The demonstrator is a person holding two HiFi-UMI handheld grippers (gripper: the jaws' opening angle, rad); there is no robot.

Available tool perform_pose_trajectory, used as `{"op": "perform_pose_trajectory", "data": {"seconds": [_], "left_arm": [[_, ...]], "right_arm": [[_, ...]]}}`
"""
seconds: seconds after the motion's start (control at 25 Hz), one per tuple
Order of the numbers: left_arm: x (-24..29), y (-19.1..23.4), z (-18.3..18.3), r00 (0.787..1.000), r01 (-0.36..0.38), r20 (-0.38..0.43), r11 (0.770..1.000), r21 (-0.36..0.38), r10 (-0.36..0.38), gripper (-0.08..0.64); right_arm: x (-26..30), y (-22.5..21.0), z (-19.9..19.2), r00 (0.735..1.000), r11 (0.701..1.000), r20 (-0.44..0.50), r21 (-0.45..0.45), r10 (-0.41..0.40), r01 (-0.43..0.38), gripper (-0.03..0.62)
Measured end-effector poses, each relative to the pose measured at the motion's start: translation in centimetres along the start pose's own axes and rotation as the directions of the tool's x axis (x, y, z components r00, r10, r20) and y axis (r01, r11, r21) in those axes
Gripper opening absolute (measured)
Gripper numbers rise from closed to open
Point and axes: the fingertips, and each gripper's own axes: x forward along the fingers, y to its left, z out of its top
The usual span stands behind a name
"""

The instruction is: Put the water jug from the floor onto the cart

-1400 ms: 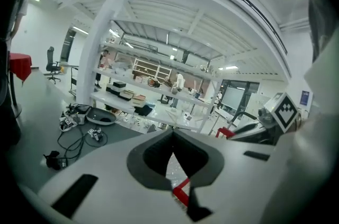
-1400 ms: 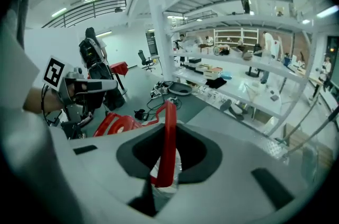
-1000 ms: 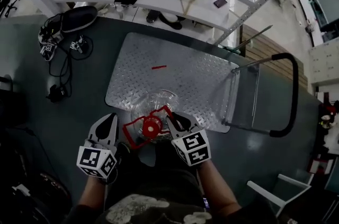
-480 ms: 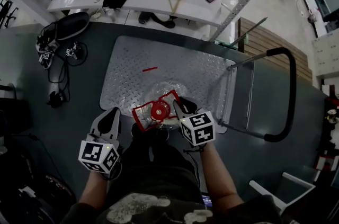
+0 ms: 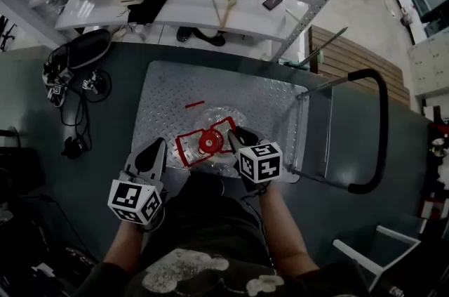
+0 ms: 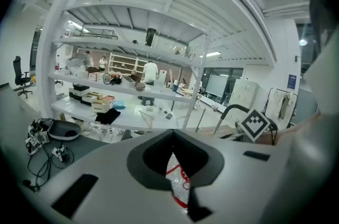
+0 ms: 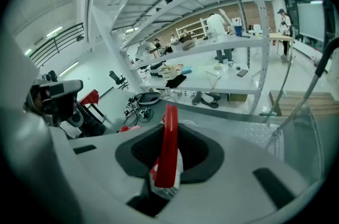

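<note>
The clear water jug (image 5: 219,121) with a red cap (image 5: 208,142) sits on the near part of the cart's checker-plate deck (image 5: 168,92). Its red carry handle (image 5: 184,149) frames the cap. My right gripper (image 5: 237,140) is at the handle's right side. In the right gripper view the red handle (image 7: 169,143) stands upright between the jaws of the right gripper (image 7: 167,186), which are opening. My left gripper (image 5: 151,156) hangs left of the jug, apart from it, its fingers together. In the left gripper view the left gripper (image 6: 179,188) shows only a thin slit.
The cart's black push bar (image 5: 382,127) rises at the right. White shelves (image 5: 210,8) with clutter run along the far side. A black bag (image 5: 88,46) and cables (image 5: 70,106) lie on the floor at the left. A wooden pallet (image 5: 344,50) lies beyond the cart.
Both grippers have moved forward, away from the person. The jug has gone with the right gripper from the deck's near edge further onto the cart.
</note>
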Motion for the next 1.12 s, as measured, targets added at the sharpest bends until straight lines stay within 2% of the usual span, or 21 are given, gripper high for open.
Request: {"op": "perform_pose_trajectory", "data": {"seconds": [0.2, 0.32, 0.48, 0.68, 0.88, 1.12], "left_arm": [[3.2, 1.6, 2.1, 0.999, 0.044, 0.005, 0.999, 0.007, -0.044, 0.008], [4.8, 2.0, 2.8, 0.998, 0.07, -0.002, 0.998, 0.01, -0.07, 0.008], [6.1, 2.3, 3.3, 0.995, 0.099, -0.012, 0.995, 0.014, -0.099, 0.008], [7.6, 2.5, 3.7, 0.991, 0.136, -0.014, 0.99, 0.033, -0.136, 0.008], [8.2, 3.0, 4.2, 0.987, 0.161, -0.015, 0.986, 0.038, -0.16, 0.009], [8.4, 3.1, 4.7, 0.983, 0.184, -0.001, 0.982, 0.045, -0.184, 0.008]], "right_arm": [[1.8, -3.0, -0.6, 0.998, 0.991, -0.028, 0.119, -0.054, 0.057, 0.061], [2.3, -4.4, -0.4, 0.998, 0.98, -0.016, 0.191, -0.056, 0.058, 0.061], [2.5, -6.3, 0.2, 0.994, 0.971, -0.018, 0.209, -0.112, 0.114, 0.061], [2.0, -9.1, -0.1, 0.976, 0.958, -0.036, 0.19, -0.214, 0.217, 0.06], [1.0, -11.0, -1.0, 0.949, 0.923, -0.051, 0.223, -0.311, 0.314, 0.061], [0.1, -12.6, -2.7, 0.932, 0.877, -0.077, 0.321, -0.353, 0.359, 0.061]]}}
